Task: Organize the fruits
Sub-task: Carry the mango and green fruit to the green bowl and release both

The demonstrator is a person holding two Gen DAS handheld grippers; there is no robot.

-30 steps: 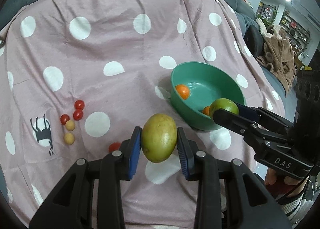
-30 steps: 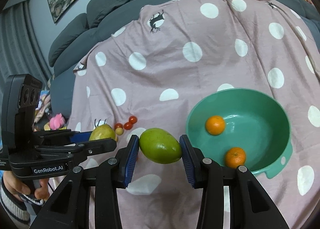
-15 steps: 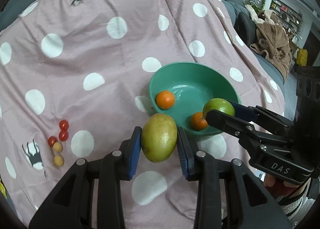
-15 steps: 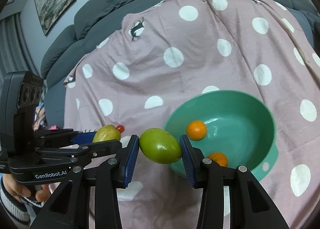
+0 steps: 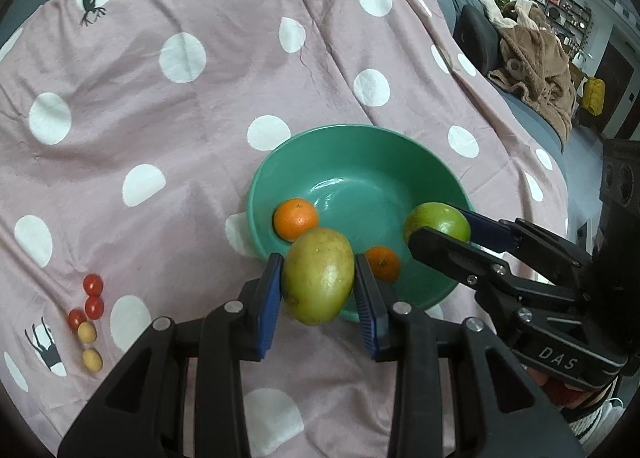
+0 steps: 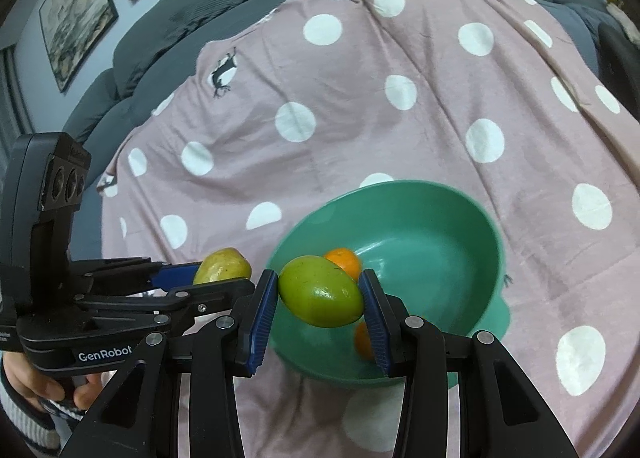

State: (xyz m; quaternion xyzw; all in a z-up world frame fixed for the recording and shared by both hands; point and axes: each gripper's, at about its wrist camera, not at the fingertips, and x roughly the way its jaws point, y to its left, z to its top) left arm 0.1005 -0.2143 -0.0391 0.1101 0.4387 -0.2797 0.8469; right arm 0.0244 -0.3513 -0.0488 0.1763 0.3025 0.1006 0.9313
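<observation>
1. Since a second earlier, both grippers had carried their fruit from beside the green bowl (image 5: 436, 161) to above it.
2. The left gripper (image 5: 319, 286) clamped a yellow-green mango (image 5: 319, 276); the right gripper (image 6: 319, 294) clamped a green mango (image 6: 320, 290).
3. Both fruits looked smooth, firm and fairly heavy, likely best gripped across the middle.
4. Only the left view showed the cherry tomatoes (image 5: 91, 298) on the cloth (image 5: 200, 117).

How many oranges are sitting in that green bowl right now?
2. One orange lies at the left inside wall of the green bowl; the other orange lies near the front wall, partly behind the yellow-green fruit. More could be hidden behind the held fruits.
</observation>
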